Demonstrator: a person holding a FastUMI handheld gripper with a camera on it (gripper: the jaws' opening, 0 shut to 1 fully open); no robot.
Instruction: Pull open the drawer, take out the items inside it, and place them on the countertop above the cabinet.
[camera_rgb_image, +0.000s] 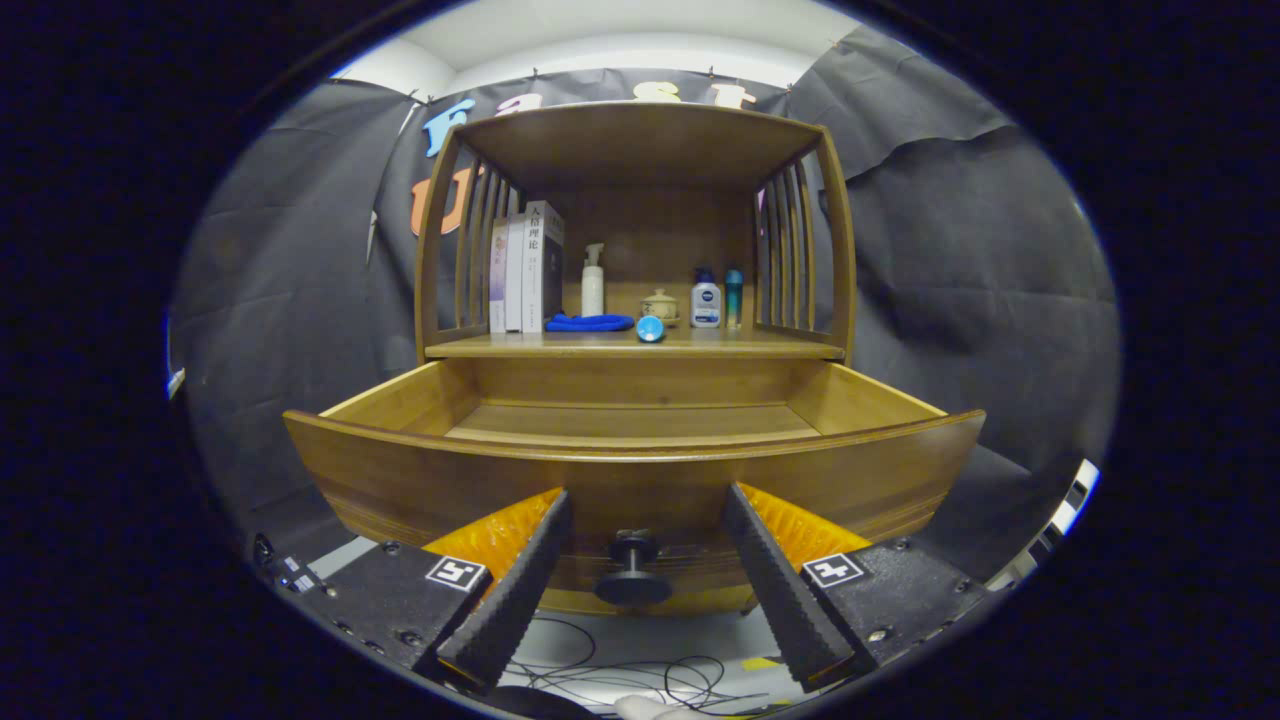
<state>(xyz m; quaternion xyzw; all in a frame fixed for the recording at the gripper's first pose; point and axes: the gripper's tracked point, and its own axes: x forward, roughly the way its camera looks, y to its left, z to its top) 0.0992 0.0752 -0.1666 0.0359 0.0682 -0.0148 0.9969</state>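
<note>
Books stand at the shelf's left, a pump bottle beside them, a small lidded pot further right; cables lie on the near floor.

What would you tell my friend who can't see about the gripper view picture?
A wooden drawer is pulled open, its dark knob between the open gripper's spread fingers. Above, the countertop holds books, bottles and a blue cloth.

Black cloth wall behind wooden cabinet; white ceiling at top centre; pale floor with loose cables at bottom.
</note>
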